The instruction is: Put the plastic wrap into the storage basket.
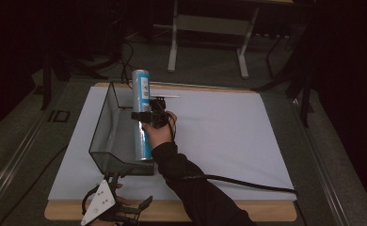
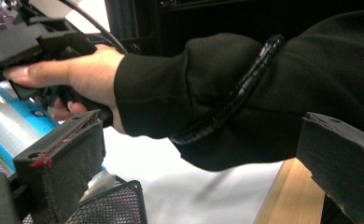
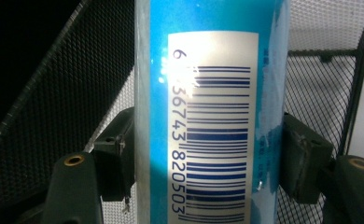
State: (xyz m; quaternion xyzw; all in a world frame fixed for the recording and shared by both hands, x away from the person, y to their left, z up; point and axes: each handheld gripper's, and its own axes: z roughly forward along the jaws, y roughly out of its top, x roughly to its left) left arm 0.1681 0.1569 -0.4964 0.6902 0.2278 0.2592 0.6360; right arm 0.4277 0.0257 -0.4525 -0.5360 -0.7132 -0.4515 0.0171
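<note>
A person's right gripper [image 1: 146, 115] clamps a tall blue can [image 1: 142, 113] at mid-frame in the high view, its jaws closed on the can's middle from both sides. In the right gripper view the can's [image 3: 208, 112] barcode label runs from top to bottom of the frame, with a dark pad pressed to each flank. The can stands nearly upright, long axis close to vertical and its top leaning slightly away, its lower end inside a black mesh tray [image 1: 107, 141] that sits left of centre on the white sheet [image 1: 228, 141]. The mesh wall rises to the left of the can, and the hand comes in from the right, so any further lowering runs straight down along the can's own axis, into the tray's near end.

The left gripper [image 1: 125, 209] waits at the bottom left of the high view, by the table's wooden edge [image 1: 266, 211], jaws spread and holding nothing. Its own view looks across to the right hand [image 2: 84, 77] and black sleeve [image 2: 208, 84], with a corner of the tray [image 2: 110, 205] at the lower left. It is the farther of the two from the can.
</note>
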